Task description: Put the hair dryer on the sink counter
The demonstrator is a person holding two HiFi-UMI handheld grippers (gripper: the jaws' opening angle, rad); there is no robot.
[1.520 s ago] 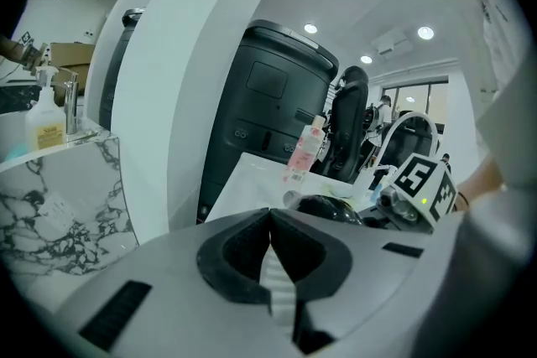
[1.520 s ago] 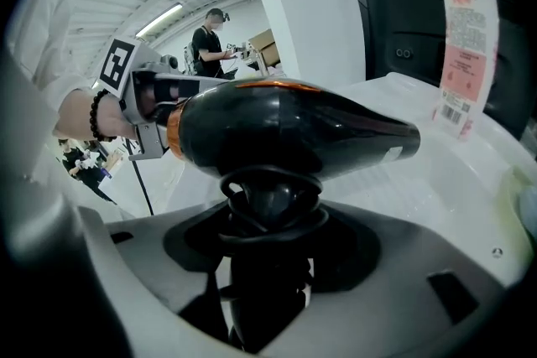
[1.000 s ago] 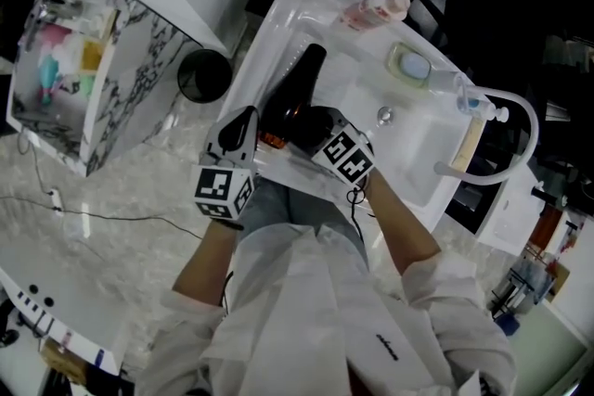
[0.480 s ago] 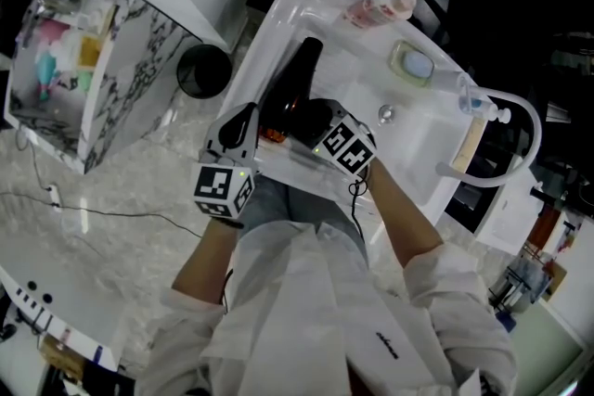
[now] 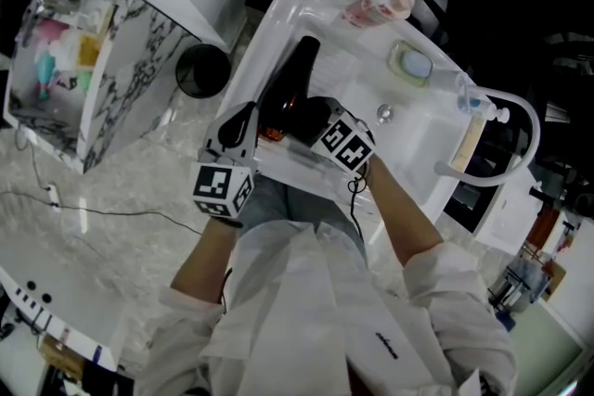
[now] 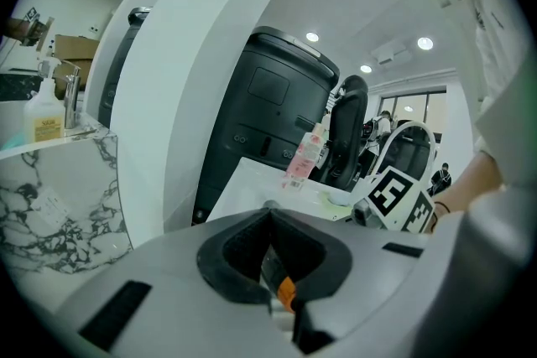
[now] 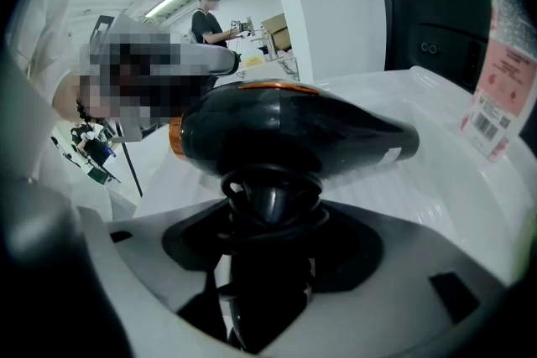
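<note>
Black orange-trimmed hair dryer (image 5: pixel 297 74) shifts slightly along white sink bench (image 5: pixel 283 9)
Right gripper (image 7: pixel 270 210) grips its handle, jaws just opening; let go fully before lifting.

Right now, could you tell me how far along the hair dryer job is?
Nearly done: the hair dryer appears to lie on the sink counter beside the basin. In hand: the right gripper, jaws just opening, clasps its handle. Remaining: let go and withdraw.
</note>
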